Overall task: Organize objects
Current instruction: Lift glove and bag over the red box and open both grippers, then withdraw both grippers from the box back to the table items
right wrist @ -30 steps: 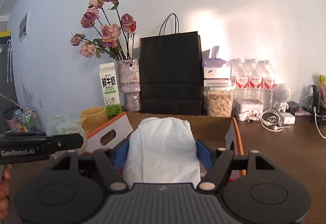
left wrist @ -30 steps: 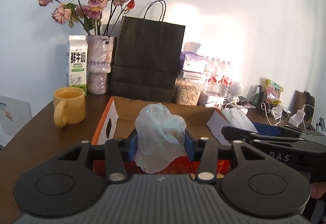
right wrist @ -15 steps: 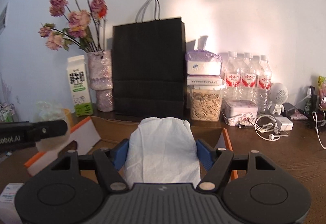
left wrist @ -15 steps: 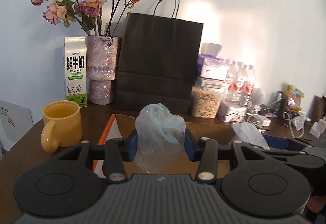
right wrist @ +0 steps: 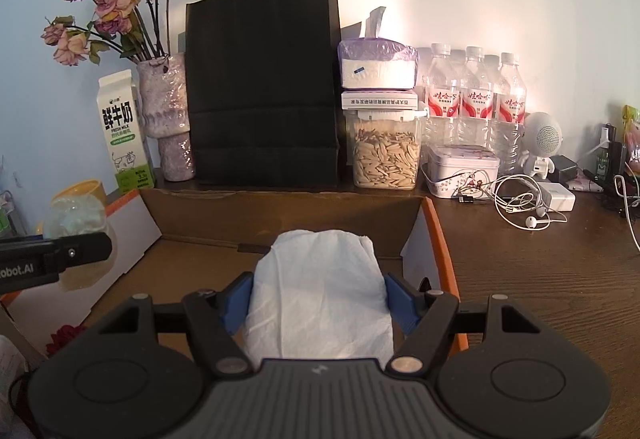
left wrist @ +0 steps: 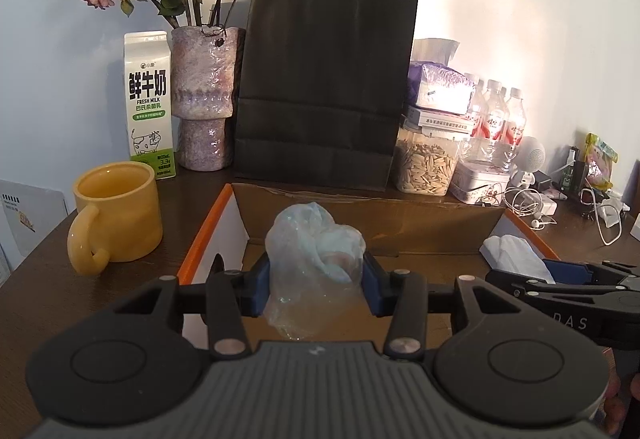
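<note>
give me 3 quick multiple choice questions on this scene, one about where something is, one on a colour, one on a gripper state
1. The milk carton stands:
A. left of the vase
B. inside the cardboard box
C. on the tin

2. The mug is:
A. blue
B. yellow
C. black

3. The right gripper is:
A. open and bare
B. shut on the white tissue wad
C. shut on the mug

Answers: 1 A, carton beside the vase at the wall. 2 B, its glaze is yellow. 3 B, the wad is between its pads.
</note>
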`<state>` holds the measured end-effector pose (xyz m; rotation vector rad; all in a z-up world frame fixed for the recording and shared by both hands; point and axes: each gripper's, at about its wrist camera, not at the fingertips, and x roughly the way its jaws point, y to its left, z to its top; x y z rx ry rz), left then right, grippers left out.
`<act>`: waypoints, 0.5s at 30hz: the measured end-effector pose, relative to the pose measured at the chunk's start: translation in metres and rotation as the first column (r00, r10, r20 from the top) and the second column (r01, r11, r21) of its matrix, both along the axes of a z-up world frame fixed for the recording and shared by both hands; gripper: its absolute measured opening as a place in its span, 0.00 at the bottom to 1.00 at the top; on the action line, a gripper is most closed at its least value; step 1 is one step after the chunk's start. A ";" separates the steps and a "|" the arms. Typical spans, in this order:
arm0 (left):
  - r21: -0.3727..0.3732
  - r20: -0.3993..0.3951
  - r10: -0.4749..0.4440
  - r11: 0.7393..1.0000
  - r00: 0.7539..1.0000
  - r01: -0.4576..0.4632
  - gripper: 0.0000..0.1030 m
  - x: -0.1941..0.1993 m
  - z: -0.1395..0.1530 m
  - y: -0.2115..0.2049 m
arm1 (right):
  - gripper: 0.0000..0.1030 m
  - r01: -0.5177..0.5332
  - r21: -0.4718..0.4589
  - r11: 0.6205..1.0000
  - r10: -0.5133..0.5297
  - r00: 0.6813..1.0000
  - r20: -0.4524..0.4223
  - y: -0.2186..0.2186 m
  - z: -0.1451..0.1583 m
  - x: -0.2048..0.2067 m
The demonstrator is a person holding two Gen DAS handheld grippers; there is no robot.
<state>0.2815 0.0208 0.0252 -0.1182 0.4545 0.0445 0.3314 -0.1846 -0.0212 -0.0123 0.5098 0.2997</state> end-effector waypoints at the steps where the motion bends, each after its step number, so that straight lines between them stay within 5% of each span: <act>1: 0.001 0.000 0.000 1.000 1.000 0.000 0.47 0.000 0.000 0.000 | 0.68 0.001 -0.001 1.000 -0.001 1.000 0.001 0.000 0.000 0.000; 3: 0.005 -0.006 0.005 1.000 1.000 -0.005 0.60 -0.001 0.001 -0.001 | 0.70 0.003 -0.004 1.000 -0.003 1.000 0.000 0.000 0.000 -0.001; 5: 0.006 0.007 0.014 1.000 1.000 -0.014 0.86 -0.003 0.001 -0.002 | 0.84 0.001 -0.005 1.000 -0.001 1.000 -0.005 -0.001 0.000 -0.002; 7: 0.020 0.024 0.033 0.999 0.999 -0.033 1.00 -0.005 0.002 -0.004 | 0.90 0.006 -0.007 1.000 -0.006 1.000 0.003 -0.001 0.002 -0.003; 9: 0.035 0.024 0.047 0.998 0.999 -0.048 1.00 -0.005 0.002 -0.006 | 1.00 0.009 -0.007 1.000 -0.009 1.000 0.004 -0.001 0.002 -0.004; 15: 0.034 0.009 0.046 0.998 0.999 -0.046 1.00 -0.004 0.001 -0.005 | 1.00 0.000 -0.015 1.000 0.000 1.000 0.007 0.002 0.002 -0.007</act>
